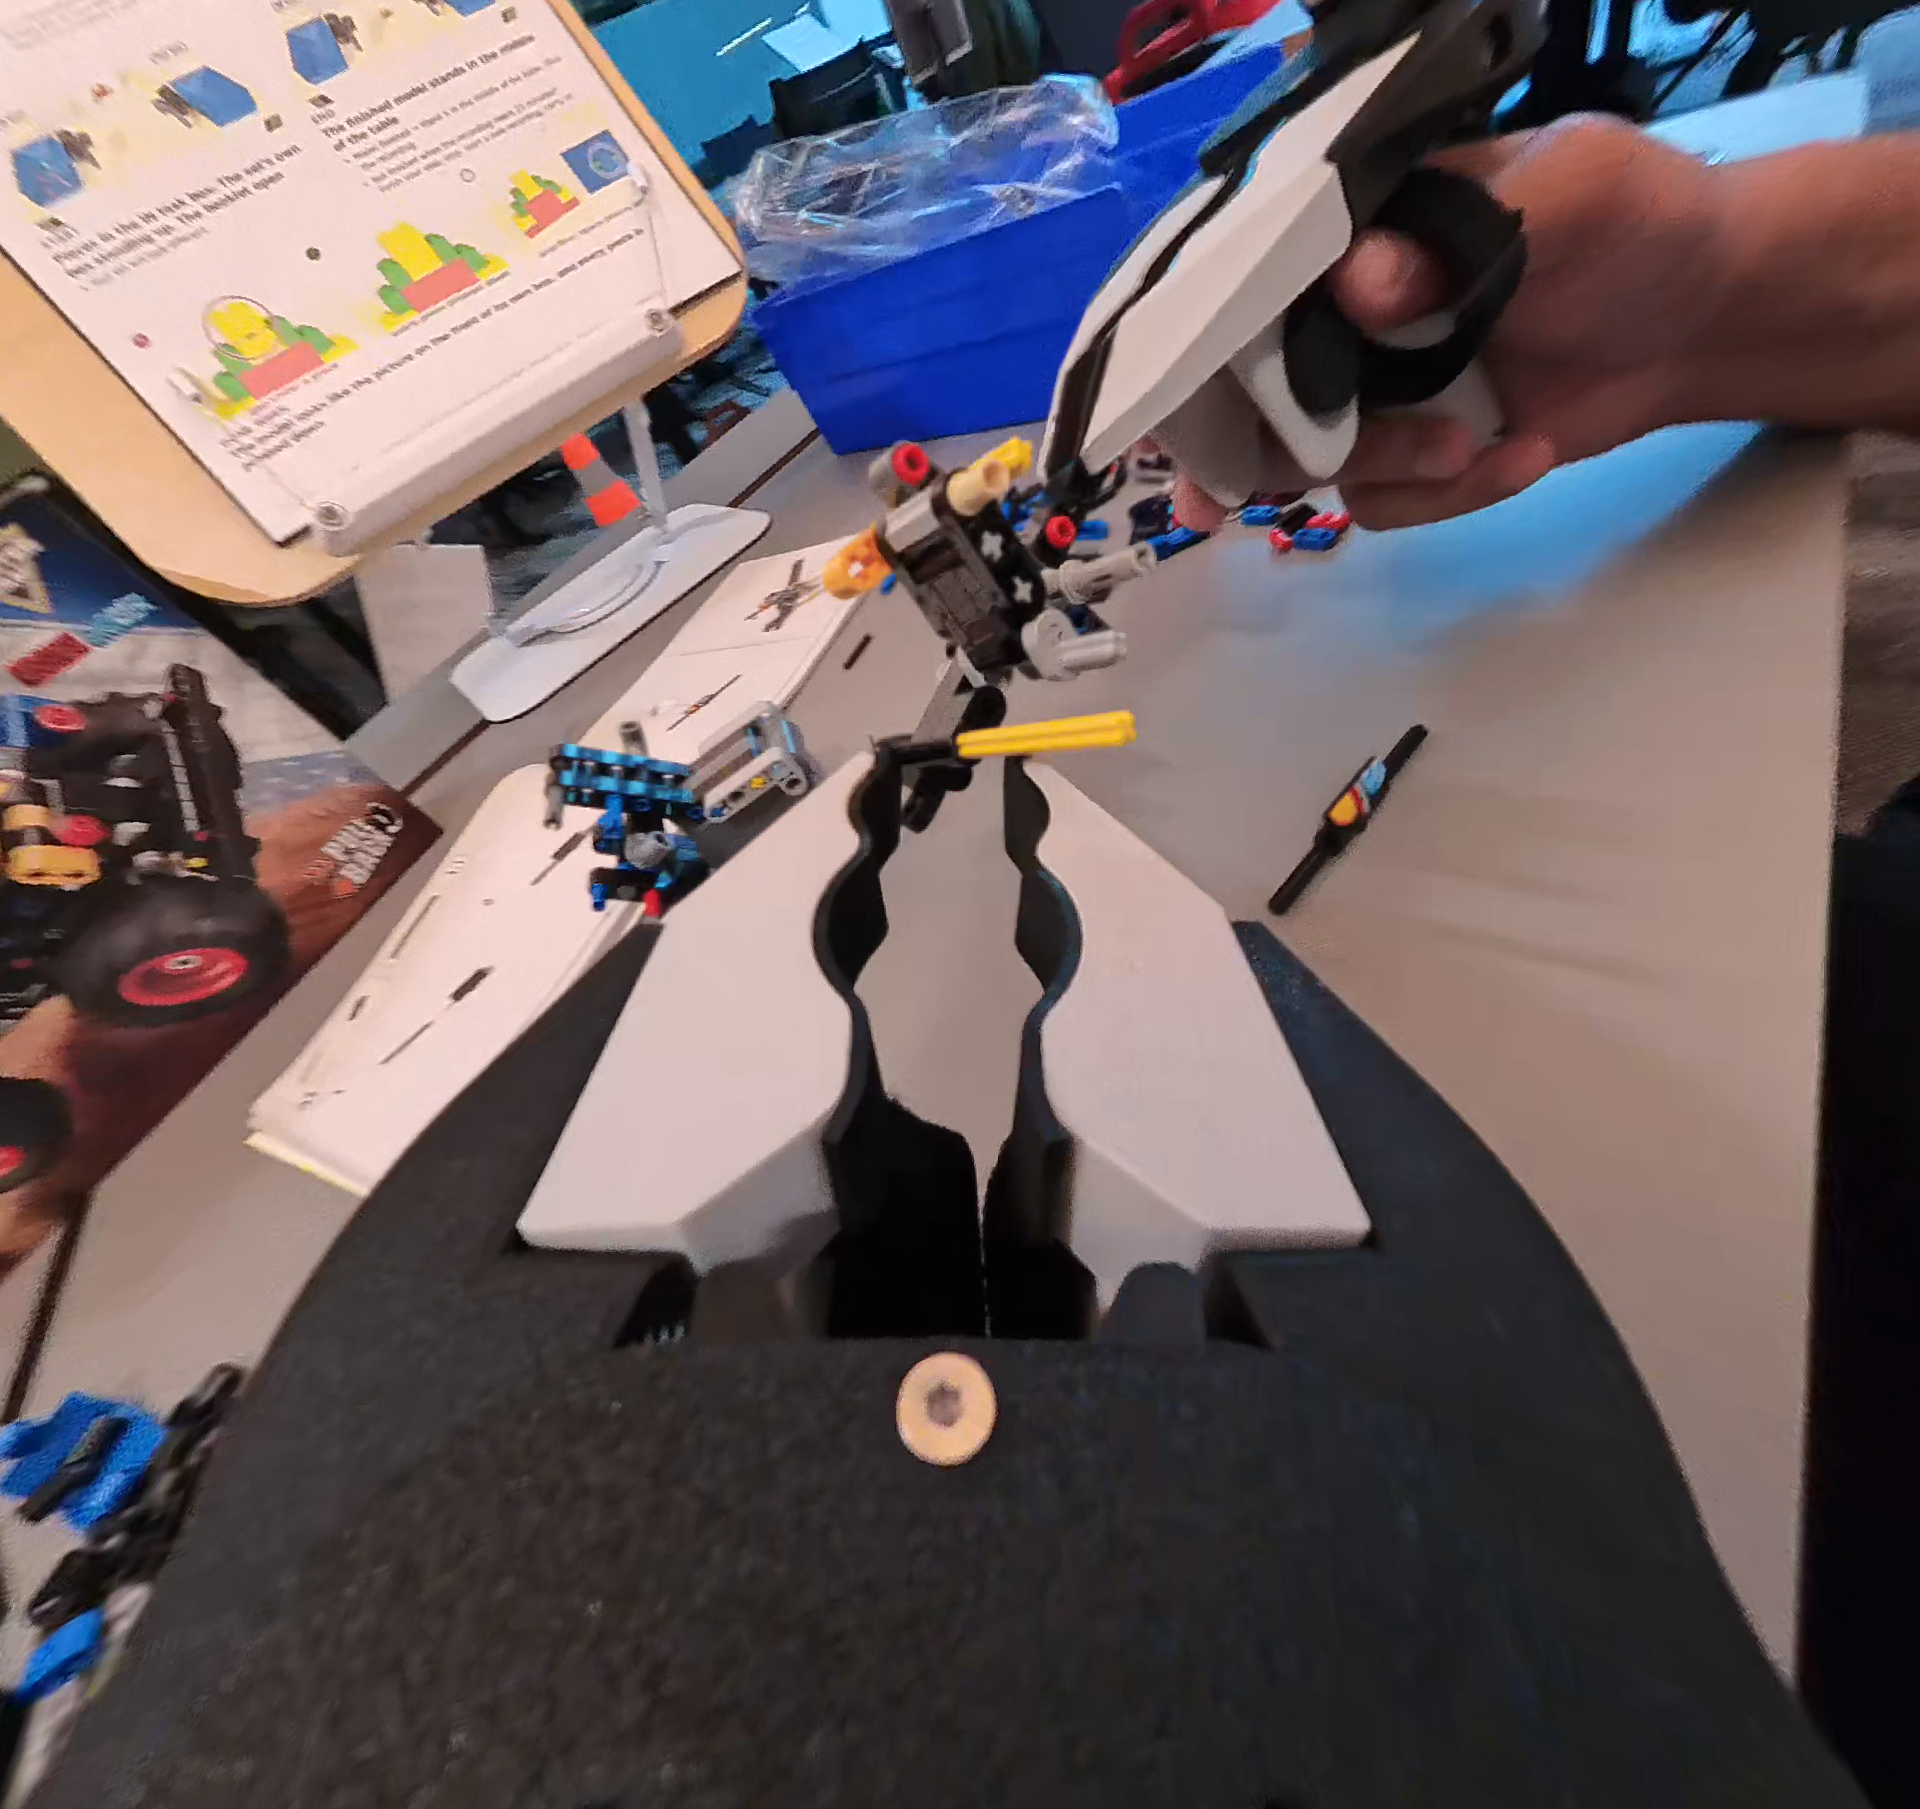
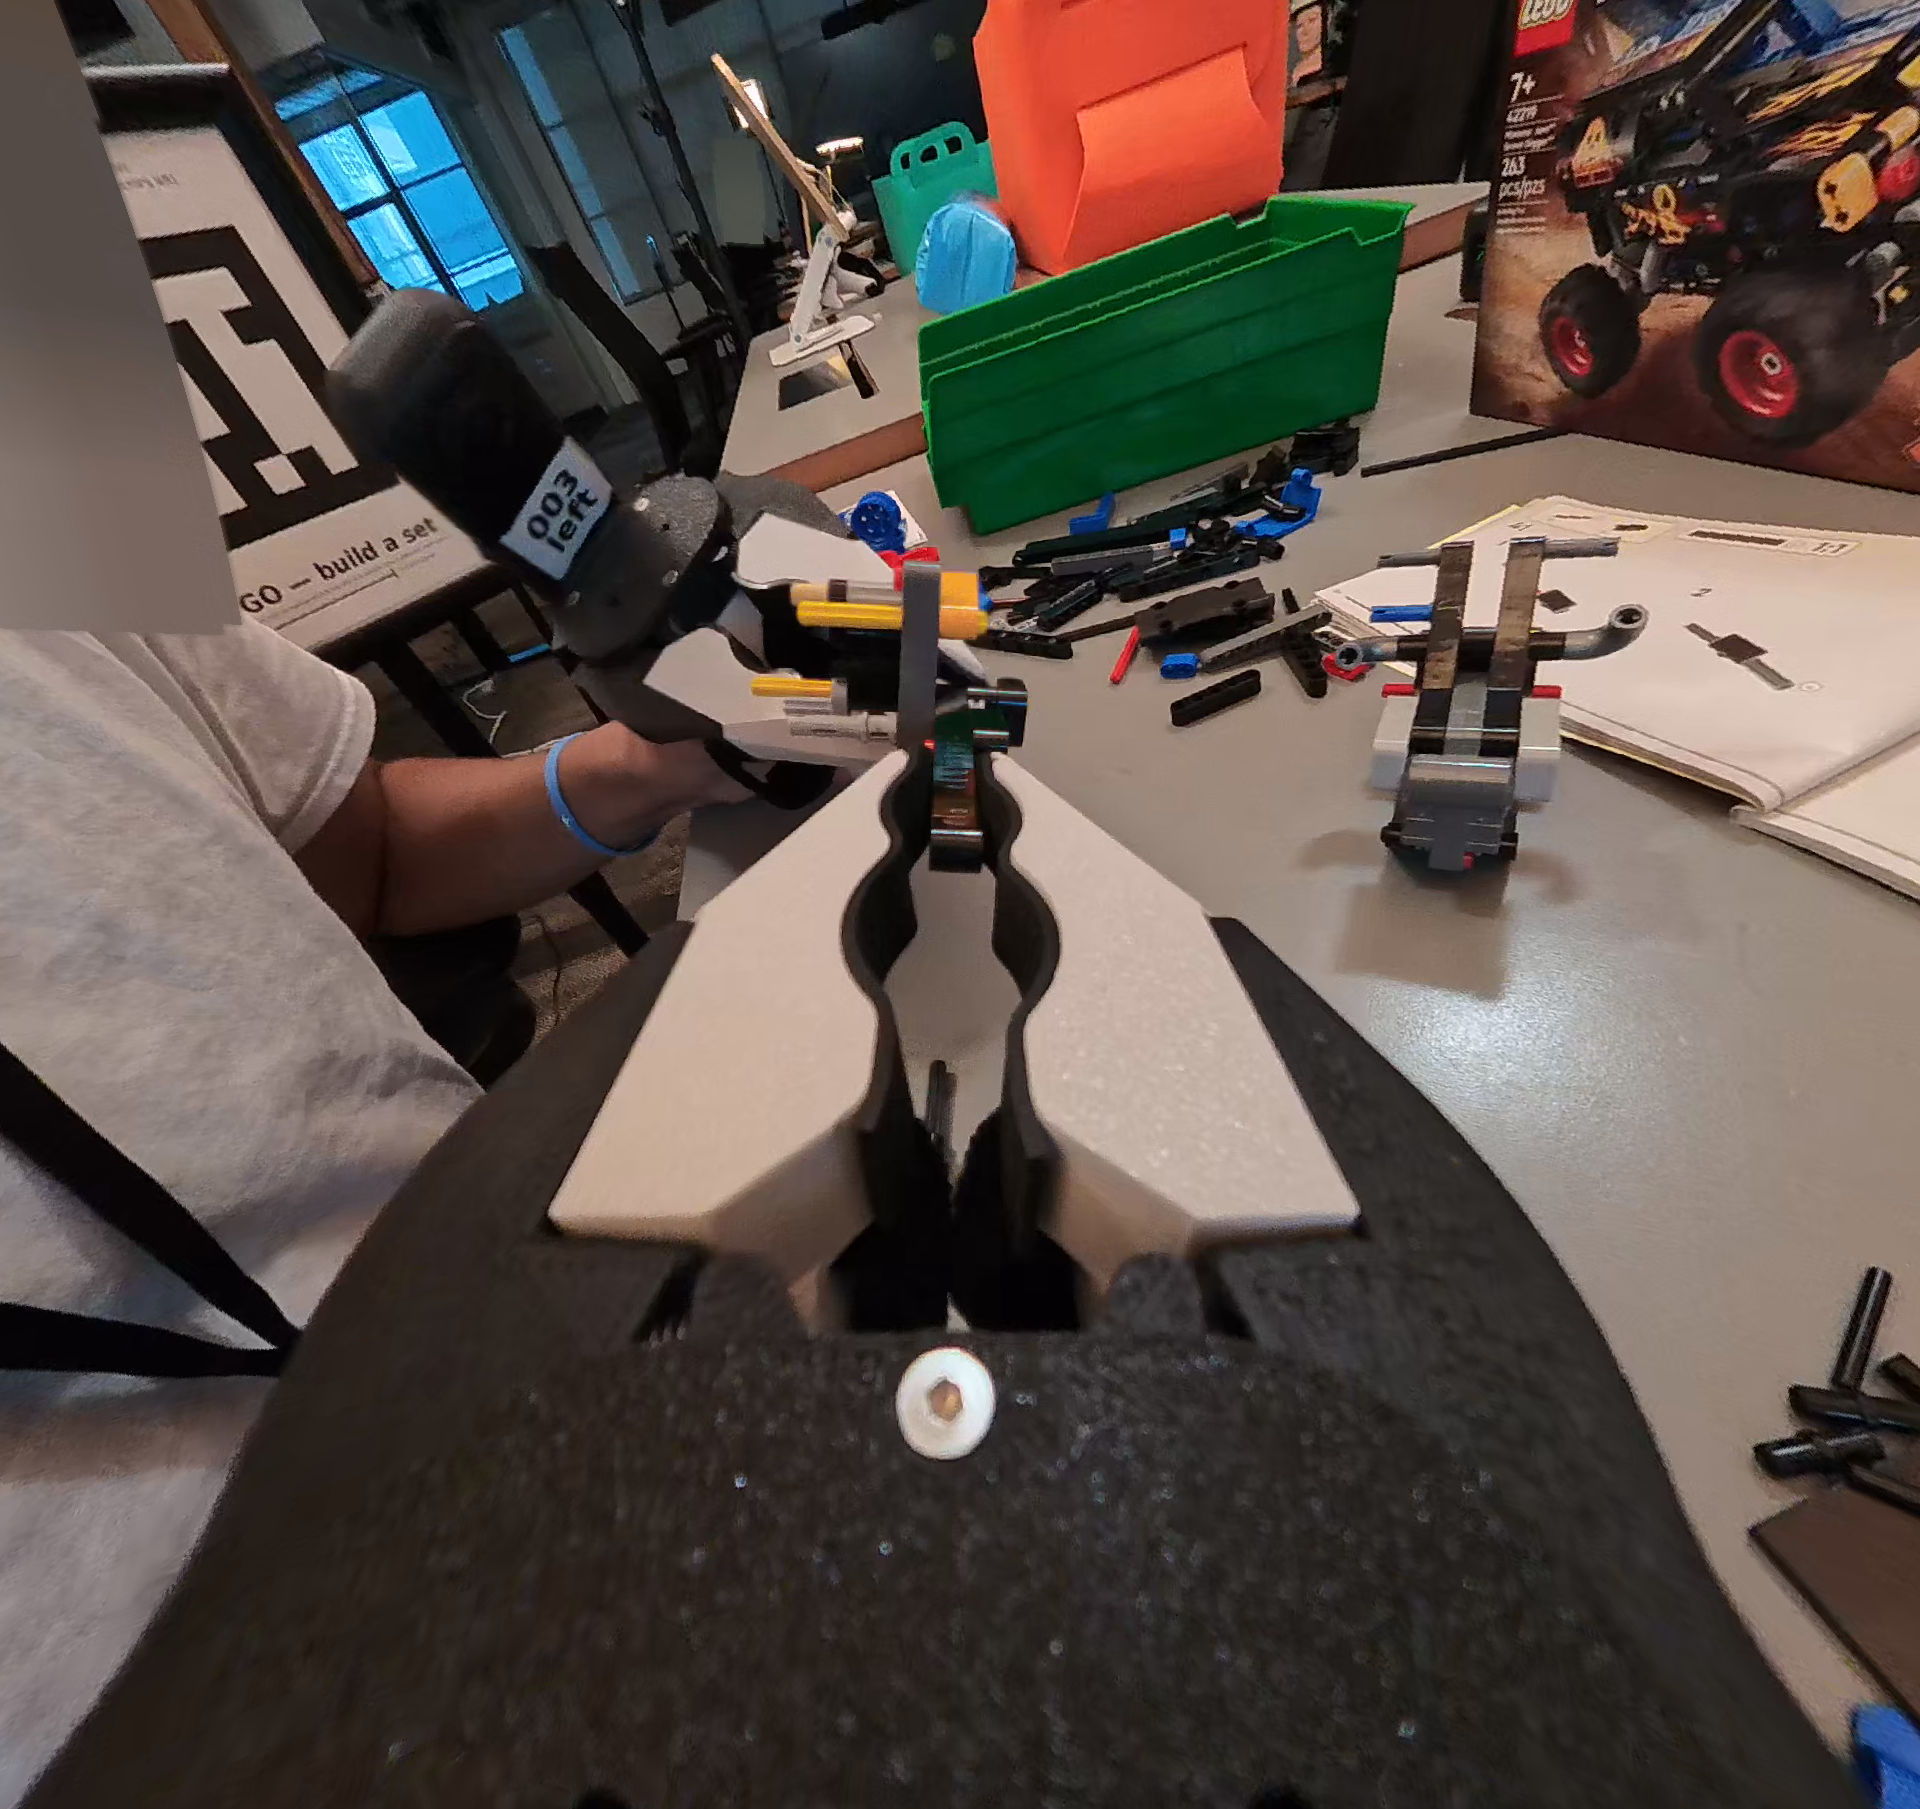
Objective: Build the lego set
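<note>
A small lego assembly [image 1: 977, 575] of black and grey beams with red pins hangs in the air between both grippers. My right gripper [image 1: 1070, 476] grips its top end; in the right wrist view the right gripper [image 2: 951, 772] is shut on a black beam [image 2: 956, 814] of it. My left gripper [image 1: 948, 767] is closed on the assembly's lower black connector [image 1: 925, 772], from which a yellow axle [image 1: 1049, 733] sticks out to the right. The left gripper [image 2: 831, 647] also shows in the right wrist view, around the assembly's yellow axles [image 2: 883, 616].
A blue-black subassembly [image 1: 623, 814] and a grey piece [image 1: 753, 757] lie on the open booklet [image 1: 457, 959]. A grey-black subassembly [image 2: 1470, 710], a pile of loose parts [image 2: 1164, 575], a green bin [image 2: 1153, 357], the set's box [image 2: 1714, 180] and black pins [image 2: 1860, 1396] stand around. A blue bin [image 1: 935, 336] is behind. About 6 centimetres separates my left fingertips from my right.
</note>
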`<state>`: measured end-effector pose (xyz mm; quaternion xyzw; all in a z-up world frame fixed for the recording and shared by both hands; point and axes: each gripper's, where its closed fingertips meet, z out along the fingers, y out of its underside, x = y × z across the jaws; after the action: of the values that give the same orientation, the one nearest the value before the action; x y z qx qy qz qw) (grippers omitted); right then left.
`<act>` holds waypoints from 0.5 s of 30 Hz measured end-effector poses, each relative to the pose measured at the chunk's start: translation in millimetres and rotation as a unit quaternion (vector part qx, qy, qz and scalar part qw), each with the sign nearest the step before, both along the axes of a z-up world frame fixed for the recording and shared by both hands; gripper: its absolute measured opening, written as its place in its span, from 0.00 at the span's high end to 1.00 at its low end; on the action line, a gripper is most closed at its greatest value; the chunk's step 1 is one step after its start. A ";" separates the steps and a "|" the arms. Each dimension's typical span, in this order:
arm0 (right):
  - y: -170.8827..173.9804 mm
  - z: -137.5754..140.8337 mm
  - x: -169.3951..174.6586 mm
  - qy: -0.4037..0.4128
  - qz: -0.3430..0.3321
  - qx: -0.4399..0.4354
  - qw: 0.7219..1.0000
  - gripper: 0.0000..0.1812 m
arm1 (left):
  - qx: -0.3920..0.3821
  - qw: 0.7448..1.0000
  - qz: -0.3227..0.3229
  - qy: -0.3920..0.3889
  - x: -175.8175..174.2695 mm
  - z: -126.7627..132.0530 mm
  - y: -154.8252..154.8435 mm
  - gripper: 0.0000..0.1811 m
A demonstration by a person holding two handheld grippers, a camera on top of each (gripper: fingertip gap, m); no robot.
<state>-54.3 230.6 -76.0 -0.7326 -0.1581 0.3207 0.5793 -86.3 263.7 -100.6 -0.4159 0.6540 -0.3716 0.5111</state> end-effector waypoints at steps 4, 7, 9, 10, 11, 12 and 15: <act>-1.7 0.6 2.6 0.008 0.004 -0.003 1.000 0.96 | -0.029 0.999 -0.030 0.001 -1.6 0.8 -6.4 0.88; -2.4 3.1 6.3 0.027 0.009 -0.005 1.000 0.96 | -0.067 0.996 -0.057 0.005 -3.7 1.5 -12.0 0.87; -4.2 5.8 7.5 0.047 0.021 -0.008 0.999 0.96 | -0.103 0.992 -0.069 0.013 -5.2 1.9 -11.9 0.84; -5.5 7.1 7.6 0.057 0.028 -0.010 0.998 0.96 | -0.116 0.991 -0.071 0.009 -5.9 3.8 -10.0 0.83; -6.9 8.9 7.6 0.066 0.035 -0.009 0.997 0.96 | -0.128 0.989 -0.076 0.008 -7.1 5.0 -9.2 0.83; -8.7 11.1 6.8 0.075 0.045 -0.008 0.996 0.96 | -0.145 0.986 -0.087 0.011 -8.3 4.9 -10.1 0.82; -15.3 19.8 3.1 0.104 0.077 0.006 0.992 0.96 | -0.224 0.964 -0.134 0.042 -11.5 3.5 -17.3 0.76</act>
<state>-51.3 215.3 -56.2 -0.6773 -0.1547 0.4383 0.5703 -97.9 246.4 -97.1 -0.4437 0.6244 -0.5559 0.3227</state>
